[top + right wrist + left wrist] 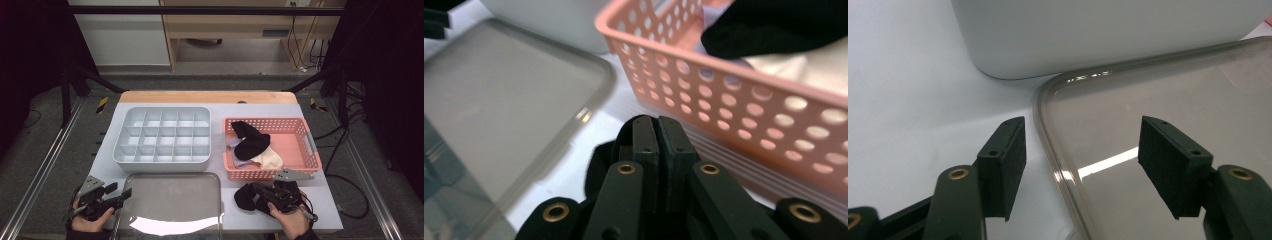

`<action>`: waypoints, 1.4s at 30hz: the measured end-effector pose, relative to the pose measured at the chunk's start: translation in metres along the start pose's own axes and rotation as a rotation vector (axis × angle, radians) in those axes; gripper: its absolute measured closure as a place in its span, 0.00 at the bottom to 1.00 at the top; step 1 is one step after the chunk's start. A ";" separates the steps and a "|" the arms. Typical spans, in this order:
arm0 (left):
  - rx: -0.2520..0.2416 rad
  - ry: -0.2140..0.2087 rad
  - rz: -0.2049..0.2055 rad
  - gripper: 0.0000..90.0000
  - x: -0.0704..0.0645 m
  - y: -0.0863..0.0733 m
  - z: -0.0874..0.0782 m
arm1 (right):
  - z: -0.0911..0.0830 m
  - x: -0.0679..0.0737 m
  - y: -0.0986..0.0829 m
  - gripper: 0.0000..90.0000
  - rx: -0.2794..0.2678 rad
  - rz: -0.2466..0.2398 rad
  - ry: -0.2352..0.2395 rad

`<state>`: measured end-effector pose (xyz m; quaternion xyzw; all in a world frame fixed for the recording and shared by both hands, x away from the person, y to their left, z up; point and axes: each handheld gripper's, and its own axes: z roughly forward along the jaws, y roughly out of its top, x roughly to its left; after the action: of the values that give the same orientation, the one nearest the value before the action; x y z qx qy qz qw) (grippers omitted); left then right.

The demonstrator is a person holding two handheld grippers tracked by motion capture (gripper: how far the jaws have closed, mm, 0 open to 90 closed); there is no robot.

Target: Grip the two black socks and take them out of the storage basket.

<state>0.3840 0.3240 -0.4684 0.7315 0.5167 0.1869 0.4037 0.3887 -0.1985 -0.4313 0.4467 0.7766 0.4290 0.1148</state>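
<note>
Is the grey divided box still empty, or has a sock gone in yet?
Empty. In the high view every compartment of the divided box shows bare grey floor; the socks lie in the pink basket.

From my station, grey carpet surrounds the desk. At twelve o'clock stands a wooden cabinet, a white wall panel at eleven, cables dangling at one.

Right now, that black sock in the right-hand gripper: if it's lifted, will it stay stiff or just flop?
Probably flop: the black sock lies crumpled beside the right gripper, like soft fabric. It looks light, so the shut jaws should carry it easily. Unlikely to roll or break, though loose ends might drag on the pink basket.
</note>
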 end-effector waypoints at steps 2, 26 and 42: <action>0.001 0.000 0.001 0.39 0.000 0.000 0.000 | 0.007 -0.002 -0.004 0.96 0.013 -0.010 -0.020; 0.002 0.001 -0.001 0.38 0.000 0.000 0.000 | 0.009 0.003 0.001 0.68 -0.054 -0.061 -0.110; 0.005 0.001 -0.008 0.38 0.000 0.001 0.002 | -0.002 0.000 0.050 0.64 -0.166 -0.074 -0.169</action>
<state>0.3863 0.3233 -0.4687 0.7302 0.5204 0.1846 0.4023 0.4173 -0.1881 -0.3915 0.4415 0.7419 0.4481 0.2322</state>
